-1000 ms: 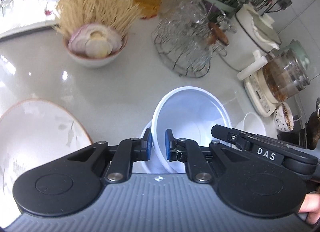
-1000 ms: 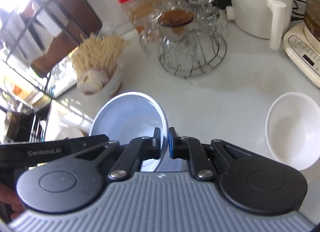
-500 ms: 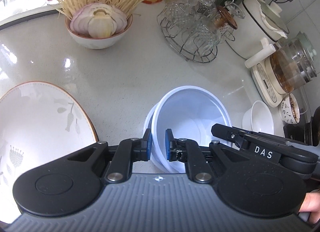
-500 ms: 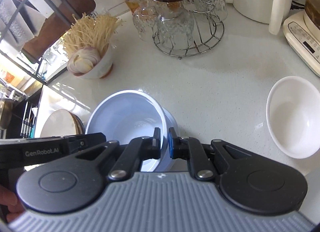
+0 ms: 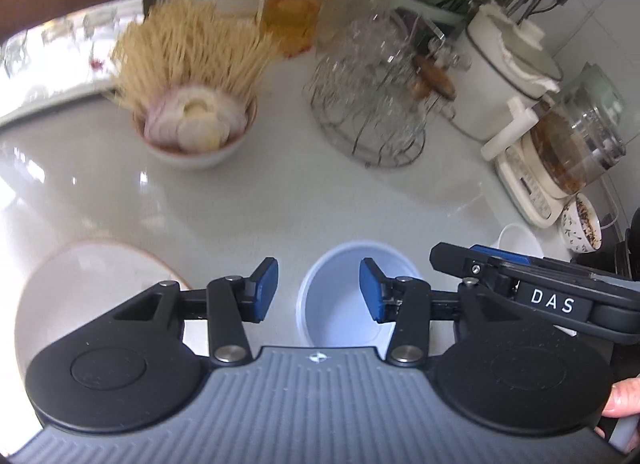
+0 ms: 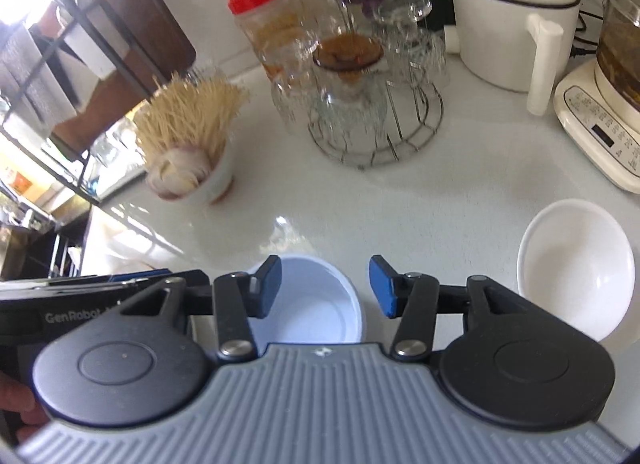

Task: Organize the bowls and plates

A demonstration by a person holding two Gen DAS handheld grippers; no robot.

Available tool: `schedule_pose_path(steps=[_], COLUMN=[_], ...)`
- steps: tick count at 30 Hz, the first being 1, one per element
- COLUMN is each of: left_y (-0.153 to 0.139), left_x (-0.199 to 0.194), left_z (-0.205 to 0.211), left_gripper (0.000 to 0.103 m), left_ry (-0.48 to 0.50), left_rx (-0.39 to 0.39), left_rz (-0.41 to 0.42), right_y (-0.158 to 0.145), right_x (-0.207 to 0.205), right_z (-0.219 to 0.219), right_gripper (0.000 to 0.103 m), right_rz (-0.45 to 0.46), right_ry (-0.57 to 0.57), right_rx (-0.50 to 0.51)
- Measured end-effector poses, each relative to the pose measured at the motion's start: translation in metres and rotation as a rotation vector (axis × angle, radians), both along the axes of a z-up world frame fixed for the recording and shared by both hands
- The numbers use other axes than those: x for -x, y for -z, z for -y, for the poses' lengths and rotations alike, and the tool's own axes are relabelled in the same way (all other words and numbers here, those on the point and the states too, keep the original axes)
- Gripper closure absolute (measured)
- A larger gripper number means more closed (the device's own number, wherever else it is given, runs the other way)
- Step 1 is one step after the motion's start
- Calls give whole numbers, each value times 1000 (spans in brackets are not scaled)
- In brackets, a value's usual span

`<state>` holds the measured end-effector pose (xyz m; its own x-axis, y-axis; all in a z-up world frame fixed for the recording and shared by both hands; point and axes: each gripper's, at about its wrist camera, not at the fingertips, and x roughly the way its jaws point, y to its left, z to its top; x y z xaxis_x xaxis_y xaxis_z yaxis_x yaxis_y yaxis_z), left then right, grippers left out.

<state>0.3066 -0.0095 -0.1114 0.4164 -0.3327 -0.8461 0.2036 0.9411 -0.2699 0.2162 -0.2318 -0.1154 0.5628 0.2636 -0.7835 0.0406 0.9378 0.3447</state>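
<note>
Low in the middle of both frames sits our pale blue round plastic bowl [image 5: 344,296], down on the shiny white bench [image 5: 280,204]. Our left tongs [image 5: 318,290] are opening, and nothing is pressed between the blue pads; the bowl's rim is just below the gap. Our right tongs [image 6: 325,287] are opening too, with the same bowl [image 6: 316,304] under them and nothing held.

At the lower left of the left view lies a big white round plate with a brown edge [image 5: 92,296], near the bowl. At the right of the right view is a small white round bowl [image 6: 576,272], well apart.

What could go wrong? We think a pad could bump the blue bowl's rim as we pull away and tip or slide it. It looks light. It might knock the plate.
</note>
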Motion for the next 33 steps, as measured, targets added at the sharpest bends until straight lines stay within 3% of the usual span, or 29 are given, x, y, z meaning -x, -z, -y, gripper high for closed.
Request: schedule_pose_path(steps=[14, 19, 30, 33], left_y=[-59, -63, -71, -70], left_x=[0, 5, 13, 12], left_z=[0, 0, 12, 22], left_gripper=[52, 52, 52, 52], left_ry=[108, 140, 130, 120], left_rx=[43, 73, 82, 98], left_rz=[130, 130, 145, 117], right_y=[-57, -65, -70, -71], right_x=[13, 26, 39, 41], right_z=[0, 1, 13, 23], right_gripper=[52, 52, 52, 52], right_rz=[160, 189, 204, 212], right_ry=[94, 146, 146, 150], right_rx=[30, 32, 61, 55])
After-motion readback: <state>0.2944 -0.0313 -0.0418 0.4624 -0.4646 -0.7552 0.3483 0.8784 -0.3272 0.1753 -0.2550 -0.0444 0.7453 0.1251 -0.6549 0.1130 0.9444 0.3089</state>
